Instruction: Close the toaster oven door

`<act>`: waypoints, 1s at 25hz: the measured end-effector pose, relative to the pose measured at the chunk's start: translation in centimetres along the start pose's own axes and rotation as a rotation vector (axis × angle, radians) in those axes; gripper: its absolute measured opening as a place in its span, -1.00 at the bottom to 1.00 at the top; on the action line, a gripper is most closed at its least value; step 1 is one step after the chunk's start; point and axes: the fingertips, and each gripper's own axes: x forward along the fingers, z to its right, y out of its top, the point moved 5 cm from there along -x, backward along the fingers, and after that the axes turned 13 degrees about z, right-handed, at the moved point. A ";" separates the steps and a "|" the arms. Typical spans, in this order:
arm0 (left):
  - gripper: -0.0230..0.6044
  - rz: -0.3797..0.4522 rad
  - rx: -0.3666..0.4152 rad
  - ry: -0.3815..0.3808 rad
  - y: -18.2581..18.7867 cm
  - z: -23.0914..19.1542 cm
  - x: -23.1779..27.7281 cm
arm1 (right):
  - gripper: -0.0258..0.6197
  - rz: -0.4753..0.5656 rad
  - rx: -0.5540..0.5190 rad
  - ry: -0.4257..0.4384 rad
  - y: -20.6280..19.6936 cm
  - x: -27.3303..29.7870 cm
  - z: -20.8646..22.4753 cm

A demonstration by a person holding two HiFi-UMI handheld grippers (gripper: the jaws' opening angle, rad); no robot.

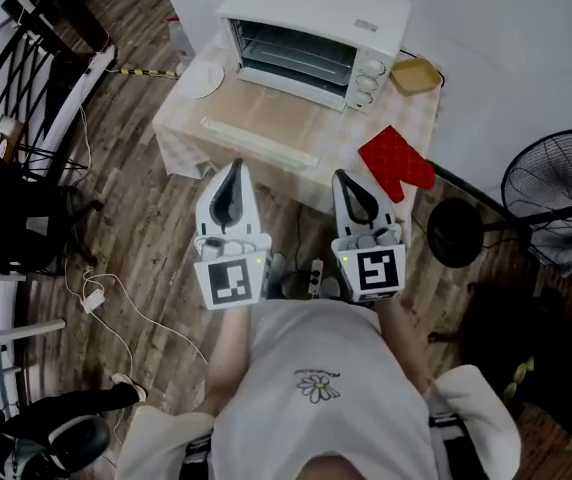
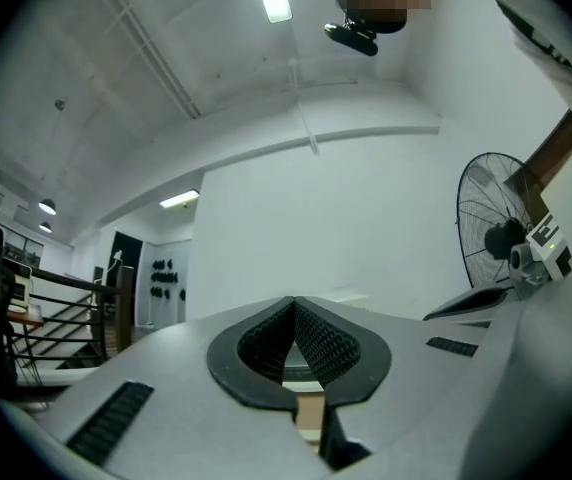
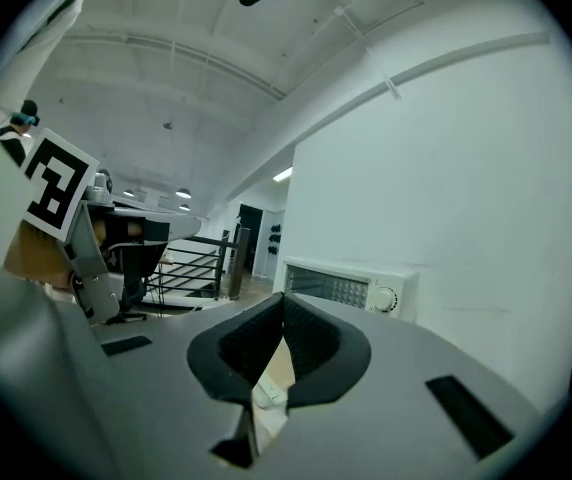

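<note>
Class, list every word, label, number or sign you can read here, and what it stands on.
Nothing reads clearly.
Toaster oven: small grey label on top, too small.
Shirt: tiny print above a daisy, blurred.
Left gripper, right gripper: black-and-white square markers, no letters.

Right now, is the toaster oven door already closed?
No, the door lies folded down in front of the toaster oven, leaving its racks exposed.

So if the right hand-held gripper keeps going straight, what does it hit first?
Probably the open front of the toaster oven, passing above its lowered door; depth is hard to judge.
</note>
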 end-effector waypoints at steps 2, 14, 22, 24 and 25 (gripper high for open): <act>-0.88 0.003 -0.015 -0.025 -0.3 -0.4 0.7 | -0.89 -0.008 -0.003 -0.029 0.0 0.2 0.0; -0.88 -0.080 -0.021 -0.187 -4.0 -2.8 3.6 | -0.89 -0.067 -0.002 -0.191 -1.2 2.2 -1.1; -0.88 -0.187 -0.059 -0.247 -7.1 -4.3 3.9 | -0.89 -0.113 0.009 -0.264 -2.5 2.7 -1.9; -0.88 -0.191 -0.057 -0.263 -7.3 -4.6 4.1 | -0.89 -0.119 0.011 -0.277 -2.7 2.8 -2.1; -0.88 -0.193 -0.044 -0.273 -7.4 -4.8 4.2 | -0.89 -0.125 0.015 -0.281 -2.8 2.8 -2.2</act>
